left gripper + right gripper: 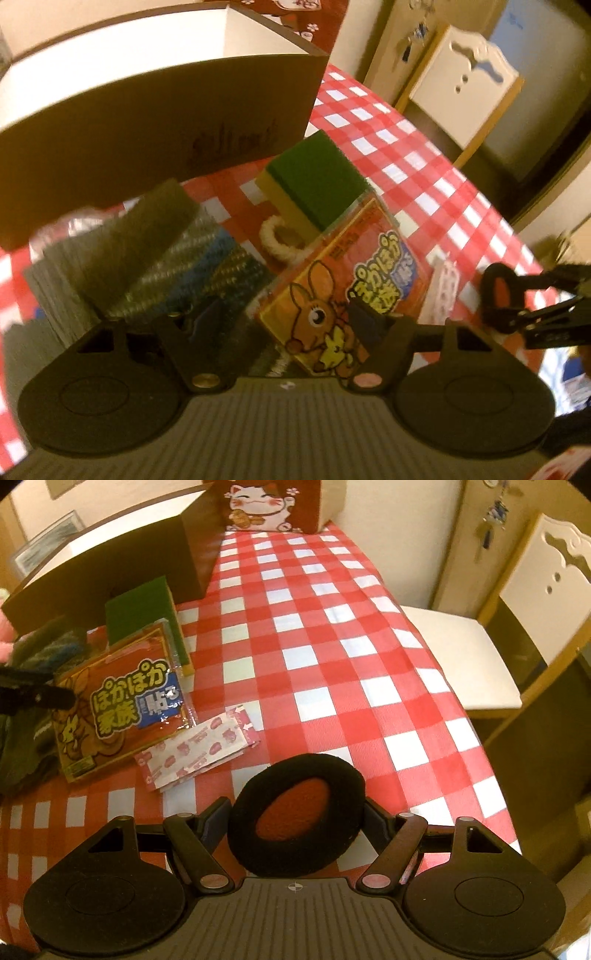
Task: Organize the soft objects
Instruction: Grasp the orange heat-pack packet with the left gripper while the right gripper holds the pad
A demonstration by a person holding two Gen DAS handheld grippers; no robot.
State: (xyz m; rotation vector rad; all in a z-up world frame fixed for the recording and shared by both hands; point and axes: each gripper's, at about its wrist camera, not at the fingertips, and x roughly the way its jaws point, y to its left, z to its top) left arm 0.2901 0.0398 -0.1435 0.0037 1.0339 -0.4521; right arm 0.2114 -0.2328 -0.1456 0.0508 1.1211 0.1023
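1. The fingers of the right gripper are closed against both sides of a black ear cushion with a red centre, gripping it just above the tabletop.
2. The fingers of the left gripper stand apart with no pad pressing on anything; the corner of a red-and-yellow heat pack packet printed with a cartoon animal lies between them. No contact is visible.
3. The heat pack packet lies on the tabletop, its far end overlapping a green-topped yellow sponge.
4. A cream-coloured ring sits just beside the sponge, partly hidden by the packet.
5. A folded grey-and-blue knit cloth lies left of the packet, in front of a brown open-topped box with a white interior.
6. Small pink-printed sachets lie touching the packet's near edge, between it and the ear cushion.
7. The tabletop carries a red-and-white checked cover.
8. A red cat-print item stands at the far end of the tabletop, beside the box.
9. A white chair stands to the right of the tabletop.
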